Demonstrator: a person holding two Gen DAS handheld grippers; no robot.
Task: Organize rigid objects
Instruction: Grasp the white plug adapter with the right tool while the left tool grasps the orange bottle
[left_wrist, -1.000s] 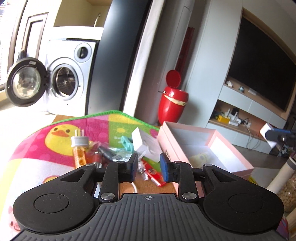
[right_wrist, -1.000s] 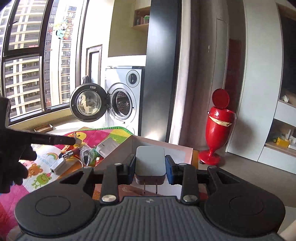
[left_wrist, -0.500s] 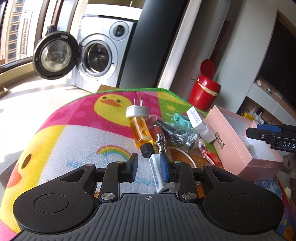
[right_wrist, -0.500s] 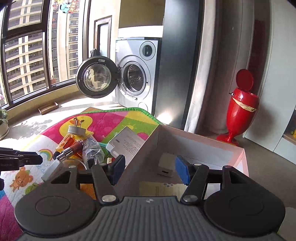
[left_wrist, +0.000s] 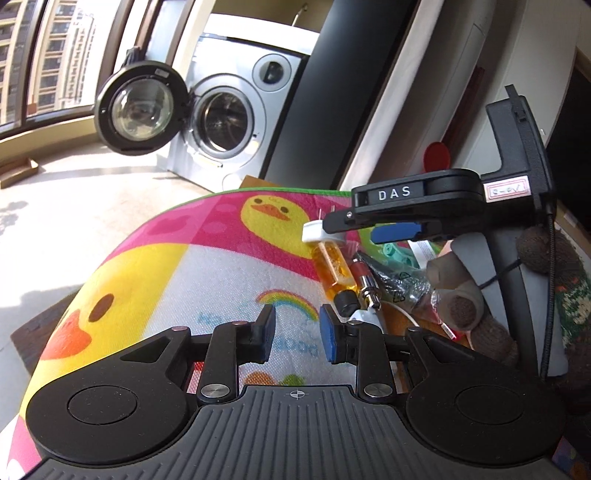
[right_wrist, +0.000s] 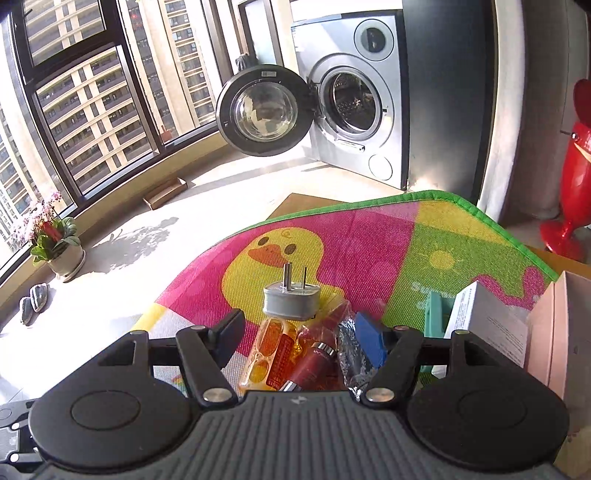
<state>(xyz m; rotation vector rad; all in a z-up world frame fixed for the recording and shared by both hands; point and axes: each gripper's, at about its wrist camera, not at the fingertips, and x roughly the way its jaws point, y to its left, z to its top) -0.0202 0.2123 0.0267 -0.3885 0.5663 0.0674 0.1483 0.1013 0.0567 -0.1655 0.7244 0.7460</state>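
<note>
Both wrist views low over play mat (left_wrist: 155, 280) (close), sharing orange plug-in bottle (right_wrist: 271, 354).

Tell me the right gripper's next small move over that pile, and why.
Probably ease the right gripper down and close on the orange bottle. Its fingers are open and empty, the bottle with its white plug cap lies between them on the mat, and the pink box sits just to the right.
</note>
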